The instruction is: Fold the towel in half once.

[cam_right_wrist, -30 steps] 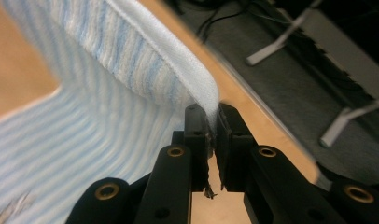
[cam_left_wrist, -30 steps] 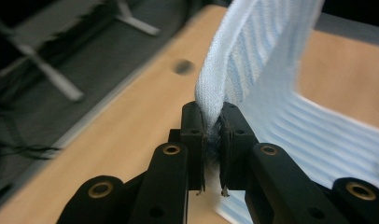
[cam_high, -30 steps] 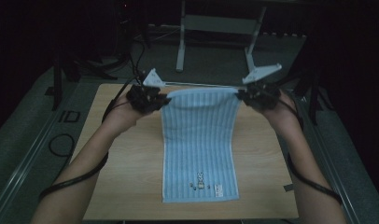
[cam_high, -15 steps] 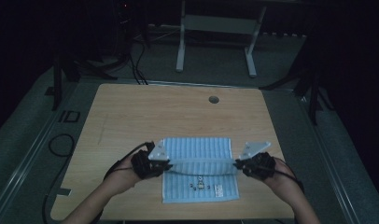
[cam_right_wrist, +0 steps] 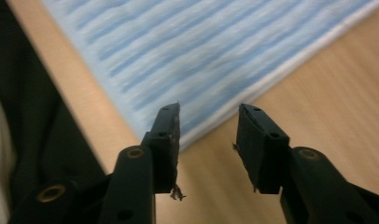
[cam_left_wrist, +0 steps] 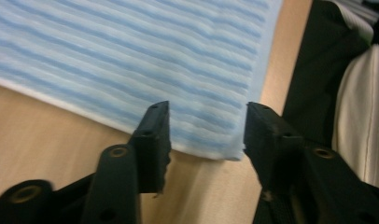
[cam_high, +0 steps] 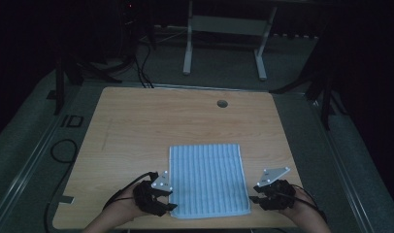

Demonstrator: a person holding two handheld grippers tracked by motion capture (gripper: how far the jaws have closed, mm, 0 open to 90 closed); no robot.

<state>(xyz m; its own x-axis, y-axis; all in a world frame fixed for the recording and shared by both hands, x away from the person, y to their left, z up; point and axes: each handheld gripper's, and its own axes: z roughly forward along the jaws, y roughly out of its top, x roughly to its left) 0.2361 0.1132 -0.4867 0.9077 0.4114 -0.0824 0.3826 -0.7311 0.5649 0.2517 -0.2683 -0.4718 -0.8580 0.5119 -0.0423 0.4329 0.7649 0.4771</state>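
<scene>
A blue-and-white striped towel [cam_high: 207, 179] lies folded flat on the wooden table [cam_high: 161, 121], near its front edge. My left gripper [cam_high: 170, 199] sits at the towel's near left corner and my right gripper [cam_high: 253, 198] at its near right corner. The jaws of both have just been opening. In the left gripper view the towel [cam_left_wrist: 131, 56] has its corner lying on the table below the gap of the left gripper [cam_left_wrist: 206, 126], and no pad presses on it. In the right gripper view the towel's [cam_right_wrist: 192, 51] white hem runs just beyond the right gripper [cam_right_wrist: 208, 123], untouched.
A round cable hole [cam_high: 222, 103] sits in the far part of the tabletop. A white metal stand [cam_high: 224, 29] rises behind the table. Cables [cam_high: 64, 150] lie on the floor to the left. Both hands rest right at the table's front edge.
Both grippers carried the towel's far edge down toward me, folding the towel in half. They have let go, and the jaws now stand apart beside the near corners.
</scene>
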